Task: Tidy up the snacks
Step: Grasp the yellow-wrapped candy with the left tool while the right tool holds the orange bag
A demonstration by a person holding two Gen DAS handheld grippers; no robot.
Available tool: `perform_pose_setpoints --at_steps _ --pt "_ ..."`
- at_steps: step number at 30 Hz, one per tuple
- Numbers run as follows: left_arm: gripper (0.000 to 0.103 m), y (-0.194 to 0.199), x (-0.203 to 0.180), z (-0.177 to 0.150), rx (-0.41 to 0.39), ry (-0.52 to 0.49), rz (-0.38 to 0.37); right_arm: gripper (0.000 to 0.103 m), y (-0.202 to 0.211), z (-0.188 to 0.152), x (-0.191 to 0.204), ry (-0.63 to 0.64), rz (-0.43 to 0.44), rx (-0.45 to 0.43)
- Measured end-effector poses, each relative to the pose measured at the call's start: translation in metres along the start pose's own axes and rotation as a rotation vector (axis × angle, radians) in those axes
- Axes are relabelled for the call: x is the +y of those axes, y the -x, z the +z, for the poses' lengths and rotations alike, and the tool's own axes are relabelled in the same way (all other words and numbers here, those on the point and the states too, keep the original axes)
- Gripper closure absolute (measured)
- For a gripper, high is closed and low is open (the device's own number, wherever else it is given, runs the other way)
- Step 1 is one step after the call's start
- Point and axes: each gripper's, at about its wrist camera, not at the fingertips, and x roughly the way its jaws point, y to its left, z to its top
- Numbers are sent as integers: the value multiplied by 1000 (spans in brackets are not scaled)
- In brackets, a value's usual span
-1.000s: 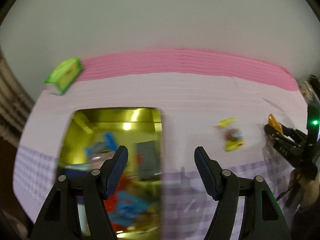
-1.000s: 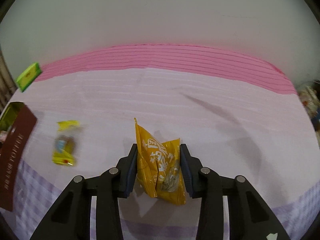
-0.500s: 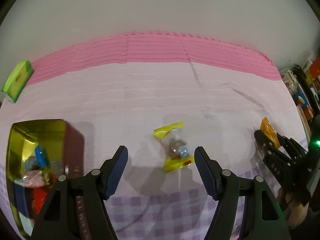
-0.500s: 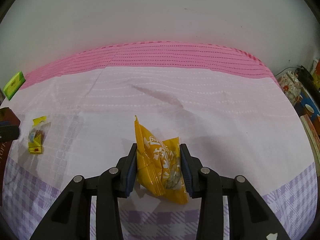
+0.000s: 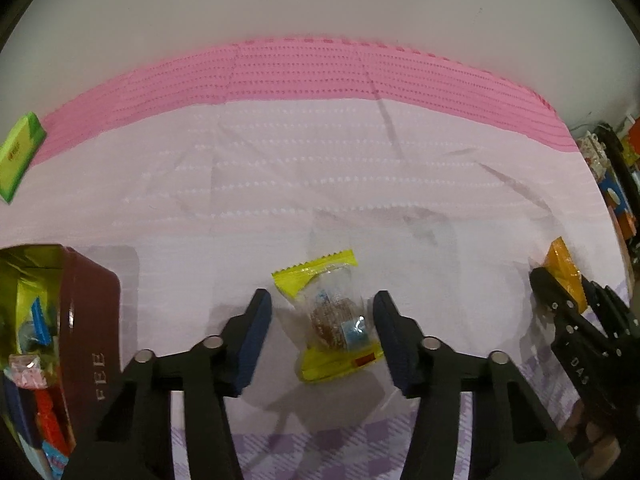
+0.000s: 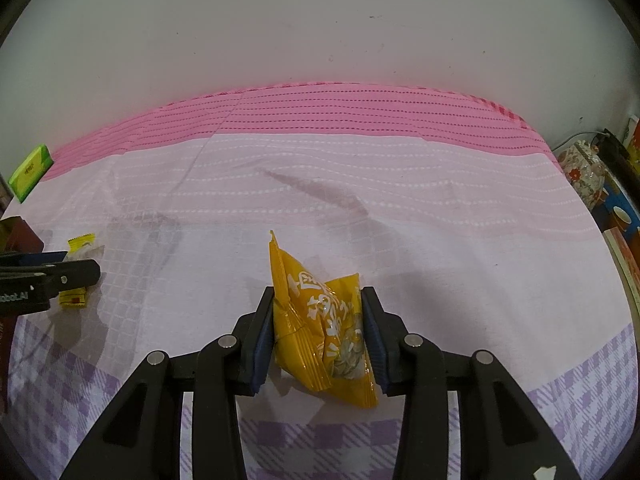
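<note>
A clear snack packet with yellow ends (image 5: 334,320) lies flat on the pink cloth. My left gripper (image 5: 322,298) straddles it, and its jaws are closing. The right pad is at the packet's edge, while a gap shows beside the left pad. In the right wrist view, my right gripper (image 6: 318,294) is shut on an orange snack packet (image 6: 316,320) standing on the cloth; its jaws are starting to open, but the pads still touch the packet. A brown tin (image 5: 92,320) with a gold inside, at the left, holds several snacks.
A green box (image 5: 20,152) lies at the far left on the cloth's pink band. A white wall rises behind the table. Boxes and a floral pot (image 6: 580,172) crowd the right edge. The right gripper (image 5: 560,292) is to the right of the left one.
My left gripper has swung right from above the tin to the yellow-ended packet, come lower, and narrowed its jaws. The right gripper has barely moved and still holds the orange packet.
</note>
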Motion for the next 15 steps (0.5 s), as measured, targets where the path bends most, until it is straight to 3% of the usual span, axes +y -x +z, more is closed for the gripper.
perform_pose_setpoints --at_steps 4,15 --pt "74 1 -2 -4 -9 -27 6 64 0 1 1 1 1 0" --pt "77 22 5 -30 -3 -31 19 64 -1 1 0 0 2 0"
